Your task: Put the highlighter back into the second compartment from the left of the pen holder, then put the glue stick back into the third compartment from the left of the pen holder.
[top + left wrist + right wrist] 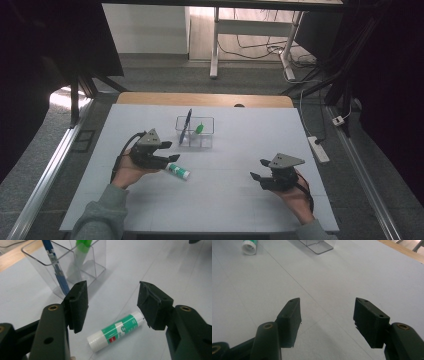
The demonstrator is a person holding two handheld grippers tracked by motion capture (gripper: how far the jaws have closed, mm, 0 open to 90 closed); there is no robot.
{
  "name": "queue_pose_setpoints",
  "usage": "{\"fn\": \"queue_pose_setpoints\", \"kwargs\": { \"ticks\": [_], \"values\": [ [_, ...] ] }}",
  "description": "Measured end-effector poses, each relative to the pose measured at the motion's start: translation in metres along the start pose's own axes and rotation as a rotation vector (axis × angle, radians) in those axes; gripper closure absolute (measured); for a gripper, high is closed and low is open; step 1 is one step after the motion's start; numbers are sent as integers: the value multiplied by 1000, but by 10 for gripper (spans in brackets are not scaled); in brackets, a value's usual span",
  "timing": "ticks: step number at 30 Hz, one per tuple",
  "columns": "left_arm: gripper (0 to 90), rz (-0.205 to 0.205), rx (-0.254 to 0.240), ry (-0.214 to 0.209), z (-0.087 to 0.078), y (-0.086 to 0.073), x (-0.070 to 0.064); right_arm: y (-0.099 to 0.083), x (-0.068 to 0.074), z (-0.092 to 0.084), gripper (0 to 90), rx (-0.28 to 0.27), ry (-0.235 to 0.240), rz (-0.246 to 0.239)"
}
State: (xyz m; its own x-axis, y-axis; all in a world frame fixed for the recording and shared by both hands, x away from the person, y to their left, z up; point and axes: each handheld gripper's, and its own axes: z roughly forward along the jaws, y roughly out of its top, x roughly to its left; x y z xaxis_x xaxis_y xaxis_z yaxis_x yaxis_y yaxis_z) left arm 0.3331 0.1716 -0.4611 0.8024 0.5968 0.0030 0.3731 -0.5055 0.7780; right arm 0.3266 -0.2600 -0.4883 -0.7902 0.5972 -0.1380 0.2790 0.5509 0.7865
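Left gripper (113,305) fingers spread, poised over glue stick (116,331) lying flat on worktop (240,200) near clear organizer (195,132), lined up for pickup. Right gripper (325,322) fingers apart, idle, empty.

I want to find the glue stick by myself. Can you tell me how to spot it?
Find the clear plastic organizer on the white table. Just in front of it, by the left gripper, lies the glue stick: white with a green label, flat on the table, not standing inside.
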Motion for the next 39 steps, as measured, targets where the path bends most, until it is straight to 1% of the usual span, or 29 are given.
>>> {"fn": "queue_pose_setpoints", "kwargs": {
  "ticks": [4, 7, 9, 12, 16, 19, 30, 33, 39],
  "values": [
    [404, 27, 41, -4, 4, -1, -3, 0, 0, 0, 390, 6, -2, -4],
    [403, 43, 63, -12, 6, 0, -4, 1, 1, -1, 390, 8, -7, -8],
    [403, 54, 76, -9, 7, 0, -5, 1, 1, -1, 390, 8, -7, -8],
    [396, 69, 89, -29, 8, -1, -6, 0, 0, 0, 390, 2, -1, -5],
    [393, 83, 99, -38, 7, -1, -7, 1, 1, -1, 390, 5, -3, -6],
    [392, 99, 124, -39, 9, -1, -7, 1, 1, -1, 390, 6, -2, -7],
    [385, 127, 168, -38, 15, -1, -8, 0, 2, 0, 389, 12, 4, -6],
    [384, 129, 177, -36, 16, -2, -8, 0, 1, 1, 388, 15, 5, -5],
    [386, 149, 199, -33, 20, -2, -5, 2, 2, -2, 388, 8, 1, -6]
  ]
}}
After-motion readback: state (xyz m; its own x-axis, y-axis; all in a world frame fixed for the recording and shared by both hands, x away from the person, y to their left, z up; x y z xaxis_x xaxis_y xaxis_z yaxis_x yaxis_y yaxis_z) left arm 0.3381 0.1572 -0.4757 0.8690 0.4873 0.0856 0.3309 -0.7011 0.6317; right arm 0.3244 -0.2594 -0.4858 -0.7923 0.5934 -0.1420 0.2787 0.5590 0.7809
